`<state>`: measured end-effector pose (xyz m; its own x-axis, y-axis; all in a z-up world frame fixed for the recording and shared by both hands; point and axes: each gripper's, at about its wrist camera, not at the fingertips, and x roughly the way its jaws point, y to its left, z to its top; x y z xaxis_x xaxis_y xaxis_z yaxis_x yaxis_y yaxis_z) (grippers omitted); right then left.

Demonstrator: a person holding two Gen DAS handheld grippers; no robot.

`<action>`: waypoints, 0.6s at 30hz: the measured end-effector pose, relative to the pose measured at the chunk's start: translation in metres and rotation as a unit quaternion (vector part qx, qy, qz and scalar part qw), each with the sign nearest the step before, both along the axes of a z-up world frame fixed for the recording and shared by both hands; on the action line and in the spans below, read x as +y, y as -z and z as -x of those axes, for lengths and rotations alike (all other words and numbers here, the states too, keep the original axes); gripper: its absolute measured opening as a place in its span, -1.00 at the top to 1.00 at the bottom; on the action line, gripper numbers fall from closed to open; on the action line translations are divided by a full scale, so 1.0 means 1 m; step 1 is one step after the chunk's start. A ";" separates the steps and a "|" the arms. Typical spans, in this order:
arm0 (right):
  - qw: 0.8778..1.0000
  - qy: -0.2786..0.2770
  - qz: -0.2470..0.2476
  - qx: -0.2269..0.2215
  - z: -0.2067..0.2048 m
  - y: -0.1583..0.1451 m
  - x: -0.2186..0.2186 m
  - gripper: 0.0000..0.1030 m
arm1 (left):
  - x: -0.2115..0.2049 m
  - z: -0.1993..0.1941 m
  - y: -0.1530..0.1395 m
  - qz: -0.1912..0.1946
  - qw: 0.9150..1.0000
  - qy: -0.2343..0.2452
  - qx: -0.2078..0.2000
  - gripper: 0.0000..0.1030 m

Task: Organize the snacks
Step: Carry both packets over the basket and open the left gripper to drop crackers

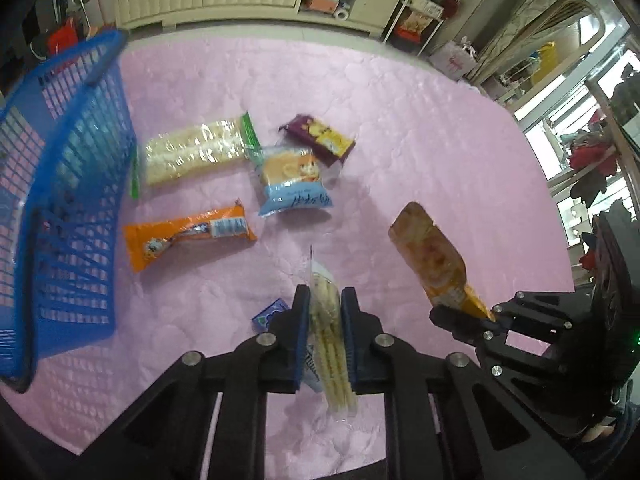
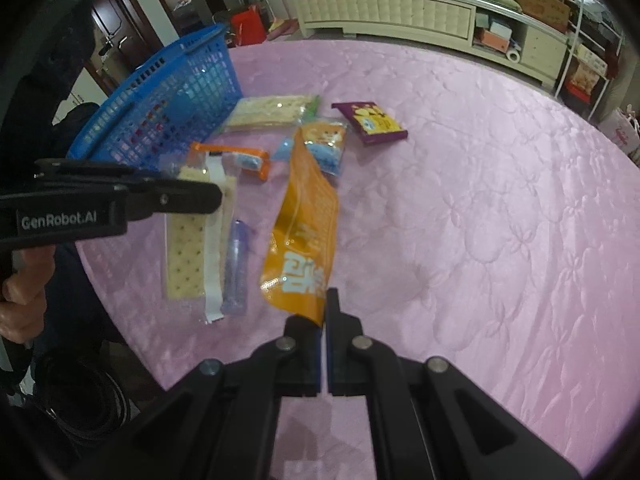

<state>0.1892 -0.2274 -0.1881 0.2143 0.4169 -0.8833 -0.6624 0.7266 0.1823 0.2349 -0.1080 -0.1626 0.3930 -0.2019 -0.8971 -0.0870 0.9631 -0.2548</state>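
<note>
My left gripper (image 1: pixel 325 304) is shut on a clear pack of pale crackers (image 1: pixel 326 320), held above the pink table; the pack also shows in the right wrist view (image 2: pixel 192 248). My right gripper (image 2: pixel 323 312) is shut on the edge of an orange snack pouch (image 2: pixel 304 232), which also shows in the left wrist view (image 1: pixel 432 256). A blue basket (image 1: pixel 68 200) stands at the left, also seen in the right wrist view (image 2: pixel 168 100). On the table lie a rice cracker pack (image 1: pixel 192 152), an orange packet (image 1: pixel 188 236), a blue bread packet (image 1: pixel 292 184) and a purple packet (image 1: pixel 320 140).
A small blue packet (image 1: pixel 270 314) lies just left of my left fingers. A purple tube-shaped packet (image 2: pixel 236 268) lies beside the cracker pack. The pink quilted tablecloth (image 2: pixel 480 220) covers the round table. A cream cabinet (image 2: pixel 400 12) stands behind.
</note>
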 end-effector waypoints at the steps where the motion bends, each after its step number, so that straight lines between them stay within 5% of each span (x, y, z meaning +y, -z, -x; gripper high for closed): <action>1: 1.000 0.000 0.001 -0.003 0.003 -0.004 0.001 0.93 | 0.001 0.003 -0.006 -0.001 1.000 0.002 -0.005 0.73; 18: 0.998 0.033 -0.013 -0.048 0.029 -0.087 0.053 0.93 | 0.061 0.044 -0.093 -0.023 0.995 0.012 -0.092 0.73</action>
